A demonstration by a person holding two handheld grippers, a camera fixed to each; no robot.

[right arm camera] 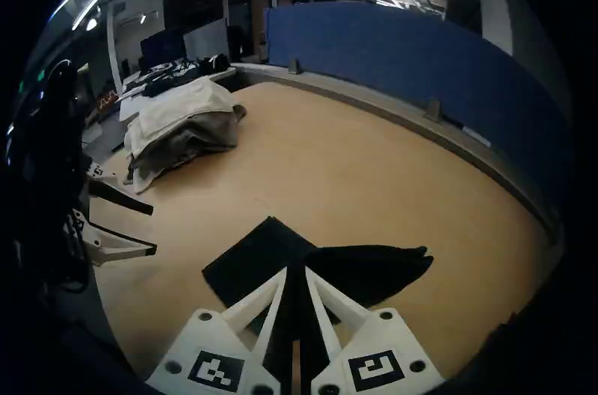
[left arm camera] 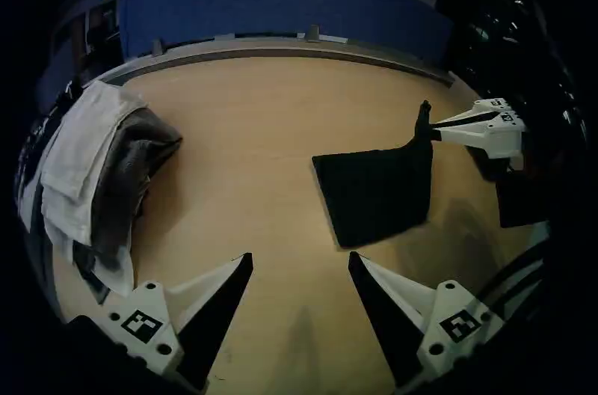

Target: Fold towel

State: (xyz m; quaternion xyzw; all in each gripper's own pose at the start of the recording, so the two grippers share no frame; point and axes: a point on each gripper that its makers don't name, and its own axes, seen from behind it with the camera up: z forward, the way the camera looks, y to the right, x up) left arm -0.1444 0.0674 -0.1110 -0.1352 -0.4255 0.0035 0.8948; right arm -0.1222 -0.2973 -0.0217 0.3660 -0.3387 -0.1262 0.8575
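Tightly, right tool [right arm camera: 297, 271] pinching dark towel [right arm camera: 374, 266] corner, raised.

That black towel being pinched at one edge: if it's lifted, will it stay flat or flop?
Probably floppy: where the right gripper pinches the black towel, the raised edge sags while the rest lies flat on the table. Likely light too, since one small pinch holds that edge up. Being soft cloth, it shouldn't roll or break.

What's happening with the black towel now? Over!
Left gripper open, empty. Right gripper shut on black towel, one edge raised. Towel pile well aside.
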